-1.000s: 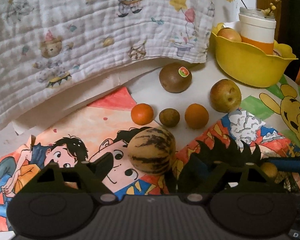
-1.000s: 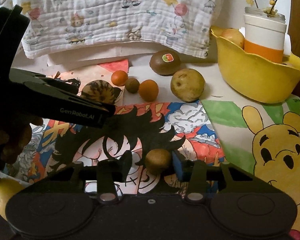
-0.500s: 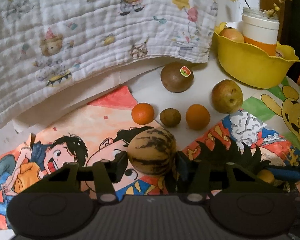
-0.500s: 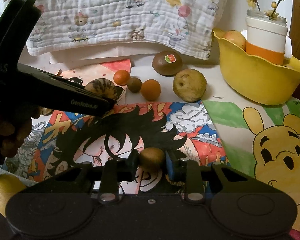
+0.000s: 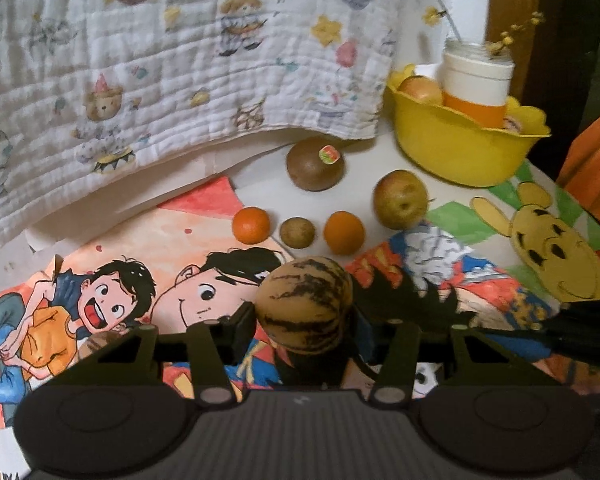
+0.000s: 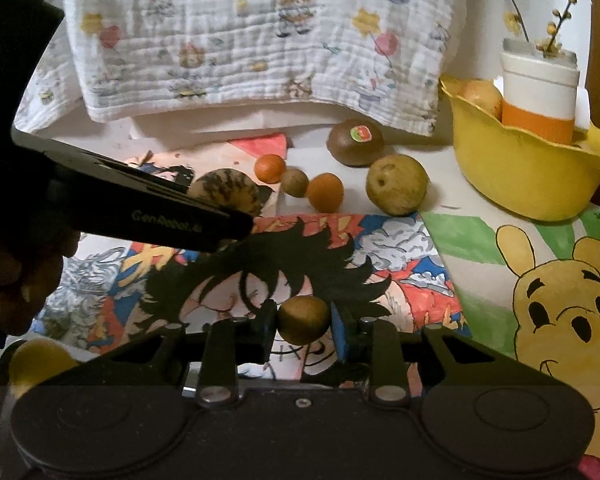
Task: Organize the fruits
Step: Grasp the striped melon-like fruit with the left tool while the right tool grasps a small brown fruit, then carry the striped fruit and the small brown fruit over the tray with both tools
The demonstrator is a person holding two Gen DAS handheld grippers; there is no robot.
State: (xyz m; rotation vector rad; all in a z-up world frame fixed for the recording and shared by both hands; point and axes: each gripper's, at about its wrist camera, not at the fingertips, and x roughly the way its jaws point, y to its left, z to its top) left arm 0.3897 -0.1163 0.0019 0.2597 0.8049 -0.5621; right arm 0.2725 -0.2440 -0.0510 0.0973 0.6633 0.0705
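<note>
L gripper (image 5: 304,334): just clamped striped melon (image 5: 305,304), lifting. R gripper (image 6: 304,332): pinched on small brown fruit (image 6: 303,319). Both ready for yellow bowl (image 5: 460,152).

A row of three small fruits (image 5: 298,232) lies near the middle of the table (image 5: 256,170), with a stickered fruit (image 5: 315,164) behind it toward the back edge and a larger round fruit (image 5: 400,199) just to the row's right. The bowl (image 5: 460,152) stands at the back right corner with a fruit (image 5: 420,89) and a jar (image 5: 478,80) in it. A cloth (image 5: 180,60) hangs along the back edge, left of the bowl, and drawings (image 5: 140,280) cover the front of the table.
</note>
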